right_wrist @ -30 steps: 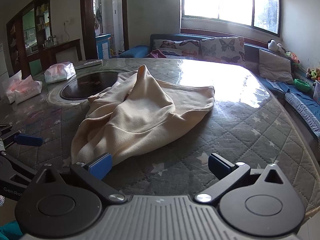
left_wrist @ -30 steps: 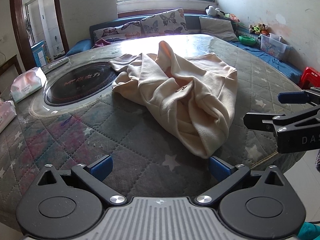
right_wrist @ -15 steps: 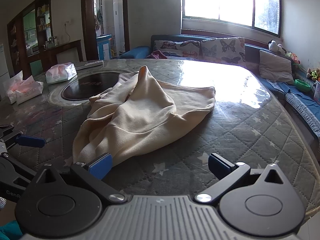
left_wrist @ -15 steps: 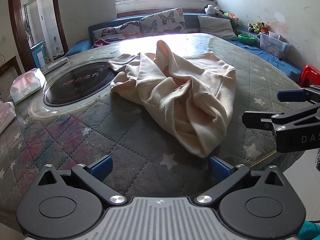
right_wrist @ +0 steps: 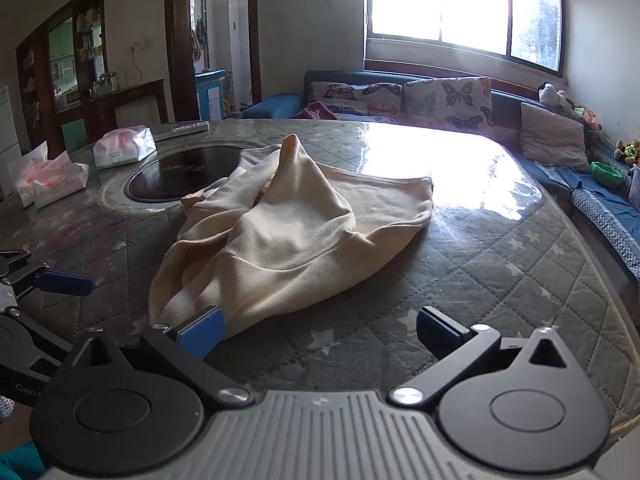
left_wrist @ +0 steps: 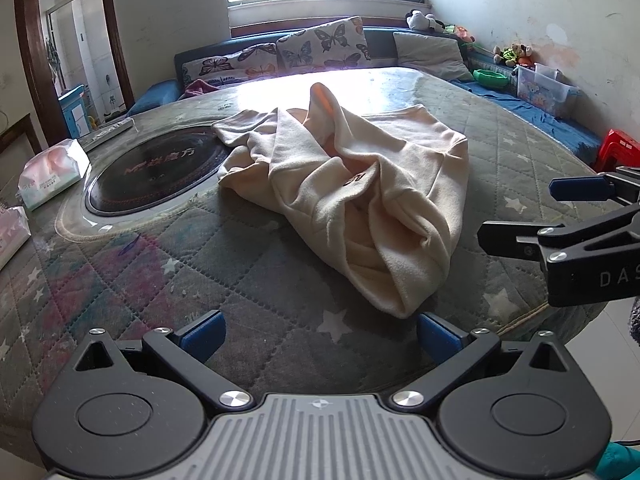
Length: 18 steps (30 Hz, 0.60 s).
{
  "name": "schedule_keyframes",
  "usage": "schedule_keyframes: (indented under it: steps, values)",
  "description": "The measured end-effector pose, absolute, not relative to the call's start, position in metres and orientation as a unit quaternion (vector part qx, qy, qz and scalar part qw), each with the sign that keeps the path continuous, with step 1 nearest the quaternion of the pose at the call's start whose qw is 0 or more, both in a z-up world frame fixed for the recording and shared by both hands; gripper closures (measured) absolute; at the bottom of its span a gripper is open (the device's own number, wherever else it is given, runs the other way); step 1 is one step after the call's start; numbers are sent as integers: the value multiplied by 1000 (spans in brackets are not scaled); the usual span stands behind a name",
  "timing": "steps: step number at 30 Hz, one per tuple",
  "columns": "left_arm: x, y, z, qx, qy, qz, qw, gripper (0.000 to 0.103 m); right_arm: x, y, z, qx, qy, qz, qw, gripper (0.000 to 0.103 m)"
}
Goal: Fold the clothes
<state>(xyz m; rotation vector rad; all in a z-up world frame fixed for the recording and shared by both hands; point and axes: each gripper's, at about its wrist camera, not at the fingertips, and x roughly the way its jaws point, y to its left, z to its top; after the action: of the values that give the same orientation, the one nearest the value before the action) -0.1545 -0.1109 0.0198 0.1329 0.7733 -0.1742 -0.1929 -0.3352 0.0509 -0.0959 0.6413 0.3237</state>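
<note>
My 2 grippers, left (left_wrist: 318, 334) and right (right_wrist: 318, 330), fingers apart, empty; crumpled cream garment (left_wrist: 360, 200) lies ahead at frame centre, nearest end by right gripper.

the black round plate (left_wrist: 156, 168) set into the table carries reddish lettering, of which the two chinese characters "魔方" can be read in the left wrist view; the letters before them are too faint. the right gripper (left_wrist: 516, 216), seen from the left wrist, shows white letters "das" on its black body, cut off by the frame edge. the left gripper (right_wrist: 52, 304), seen from the right wrist, shows "gen", also cut off. print on the tissue pack (left_wrist: 52, 174) is too small to read.
</note>
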Motion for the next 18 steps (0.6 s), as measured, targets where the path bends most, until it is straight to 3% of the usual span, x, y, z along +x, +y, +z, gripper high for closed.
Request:
schedule_keyframes:
  steps: [18]
  values:
    - [-148,-109,24,57,381,-94,918,0,-185,-329,55,-50,315,167,933,0]
